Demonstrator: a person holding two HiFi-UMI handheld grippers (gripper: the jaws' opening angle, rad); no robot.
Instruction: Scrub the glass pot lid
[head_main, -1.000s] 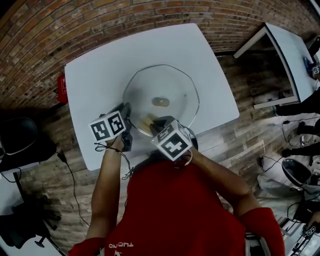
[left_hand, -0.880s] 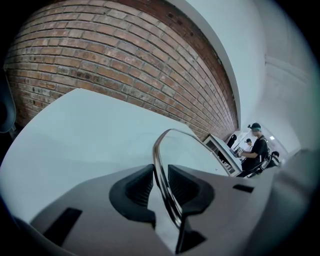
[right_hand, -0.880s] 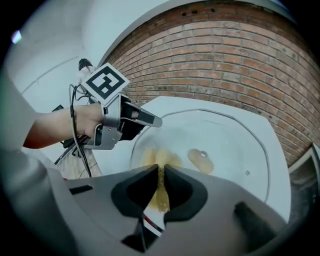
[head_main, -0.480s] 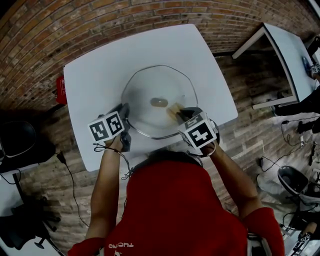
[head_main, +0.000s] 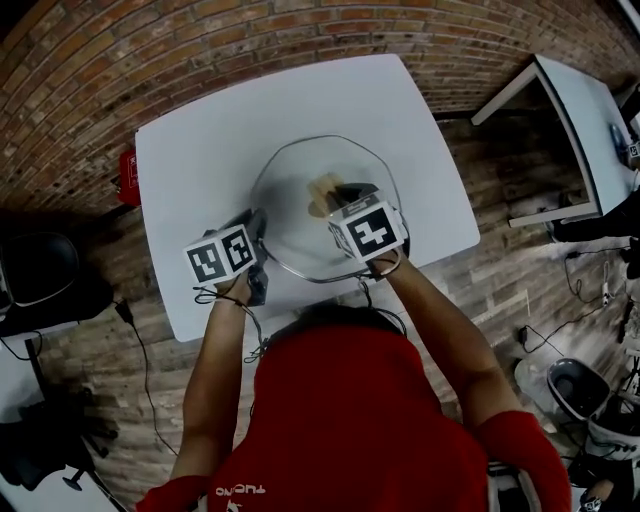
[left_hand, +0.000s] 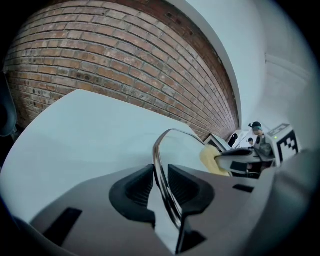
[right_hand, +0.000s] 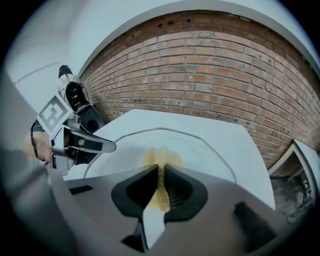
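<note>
With the fingers (left_hand: 134, 192) of the left gripper (left_hand: 160, 172), clamps the steel rim of the glass pot lid (left_hand: 182, 150), one pad on each face of the edge. With the fingers (right_hand: 184, 192) of the right gripper (right_hand: 161, 172), squeezes a yellow sponge (right_hand: 161, 152), pads almost meeting around it. Works over a white table (head_main: 200, 150), spread beneath and beyond both pairs of fingers. Has the lid on that table, ahead of the left fingers and off to their right, rim running up between them, glass directly under the right fingertips. Has the sponge poking out past the right fingertips and against the glass near the lid's middle, well ahead and to the right of the left fingers.
</note>
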